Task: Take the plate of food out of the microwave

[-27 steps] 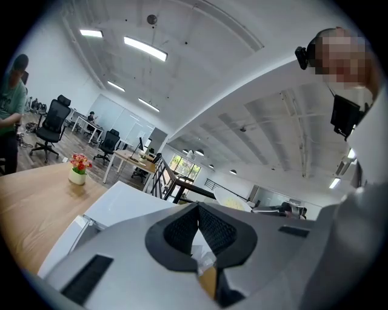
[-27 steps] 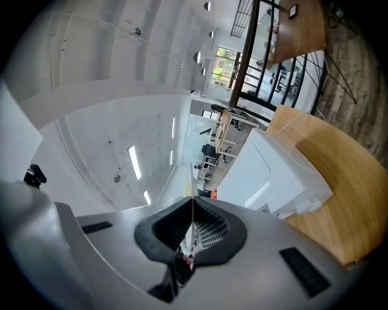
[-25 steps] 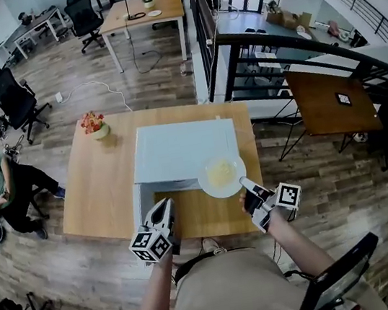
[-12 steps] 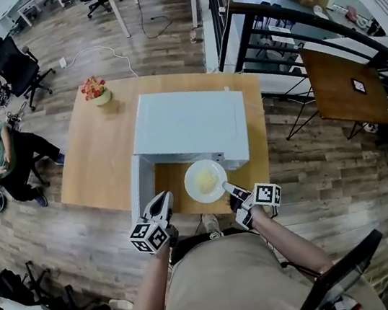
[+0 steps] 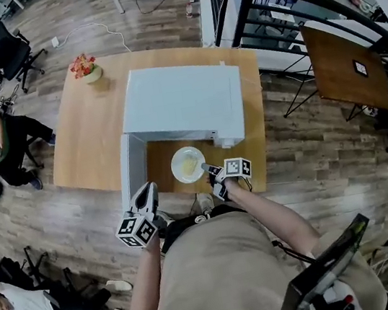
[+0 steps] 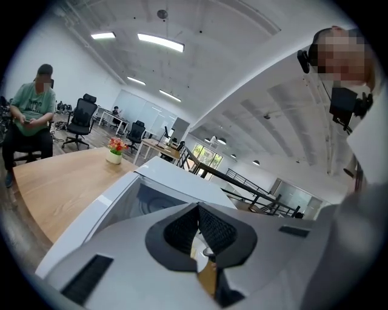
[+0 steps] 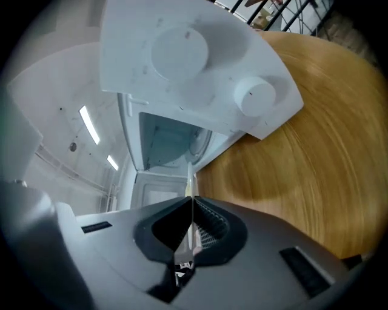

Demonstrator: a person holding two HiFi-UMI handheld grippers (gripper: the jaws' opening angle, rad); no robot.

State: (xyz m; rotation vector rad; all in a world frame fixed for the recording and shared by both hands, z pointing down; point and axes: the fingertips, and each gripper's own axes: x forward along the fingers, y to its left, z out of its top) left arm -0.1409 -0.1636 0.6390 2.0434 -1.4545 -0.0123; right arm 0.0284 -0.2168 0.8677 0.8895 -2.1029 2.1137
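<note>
The right gripper (image 5: 209,169) is gripping the plate of food (image 5: 187,165) by its rim, fingers clenched on the thin edge, probably to hold it level. The plate is sitting at frame centre over the bench (image 5: 90,145), just outside the microwave (image 5: 184,104). The left gripper (image 5: 147,192), fingers clenched on nothing, is hanging beside the open door (image 5: 130,175), out of the way. No writing is reading clearly.

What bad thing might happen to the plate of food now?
The right gripper pinches the plate only by its rim, so it may tip and spill the food. The microwave door stands open beside it; the plate might bump it.
</note>
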